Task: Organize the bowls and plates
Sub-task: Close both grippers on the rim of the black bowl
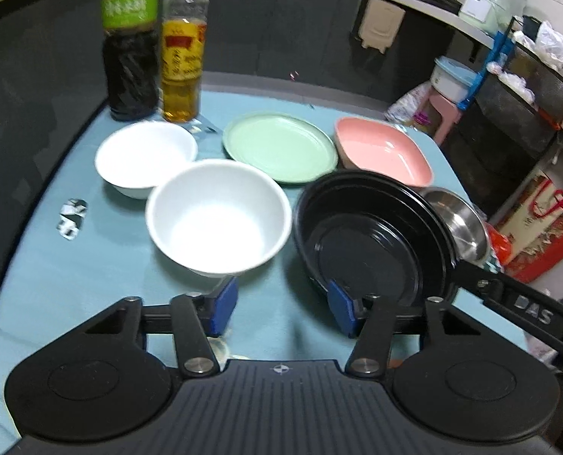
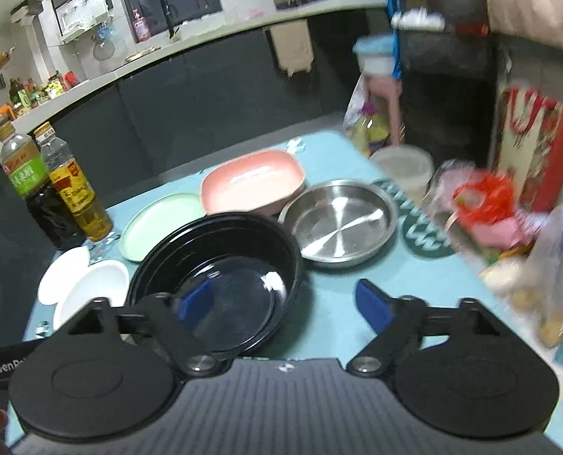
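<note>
Dishes on the blue table.
Left claw gapes empty beside the black bowl; right claw straddles its rim, wide.

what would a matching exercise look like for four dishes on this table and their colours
Things:
1. round plate
2. squarish dish
3. deep ridged bowl
4. shallow pan

Colours:
A. shiny silver metal
B. pink
C. pale green
D. black

Pairs: 1-C, 2-B, 3-D, 4-A
</note>
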